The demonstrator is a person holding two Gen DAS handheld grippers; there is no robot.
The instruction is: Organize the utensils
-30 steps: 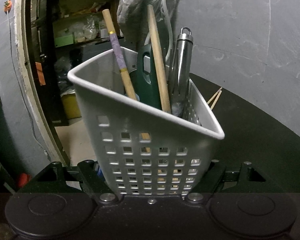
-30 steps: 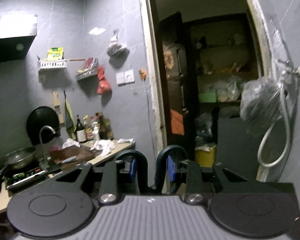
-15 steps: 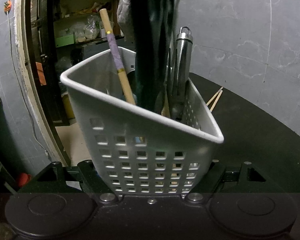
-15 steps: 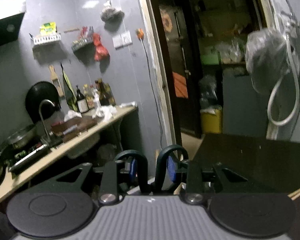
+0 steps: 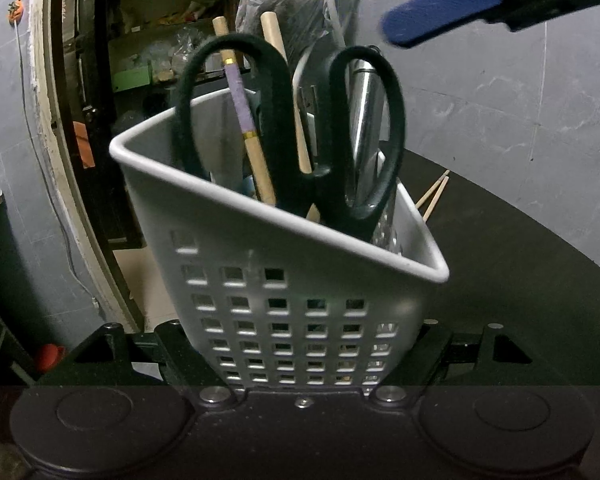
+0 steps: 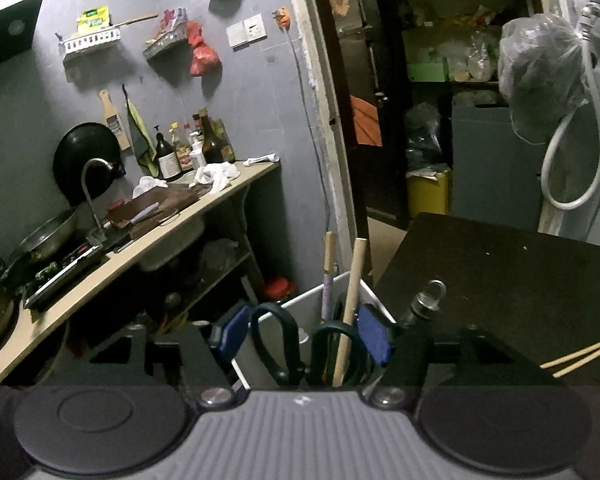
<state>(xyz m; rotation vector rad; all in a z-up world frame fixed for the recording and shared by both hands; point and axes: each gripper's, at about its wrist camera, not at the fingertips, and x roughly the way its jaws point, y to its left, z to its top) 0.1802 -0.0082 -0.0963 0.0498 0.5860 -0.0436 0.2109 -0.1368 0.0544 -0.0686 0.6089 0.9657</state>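
The left gripper point(image 5: 300, 360) clamps the white perforated utensil basket point(image 5: 284, 280), which holds black-handled scissors point(image 5: 288, 132), wooden chopsticks point(image 5: 256, 160) and a steel utensil point(image 5: 364, 120). The right gripper point(image 6: 304, 340) hangs above with blue pads point(image 6: 374, 334) spread wide around the scissor handles, gripping nothing.

No text, label, brand, number or sign can be read in either view; the yellow-green packet point(image 6: 94, 17) on the wall rack and the bottle labels point(image 6: 168, 168) on the counter are too small and blurred.
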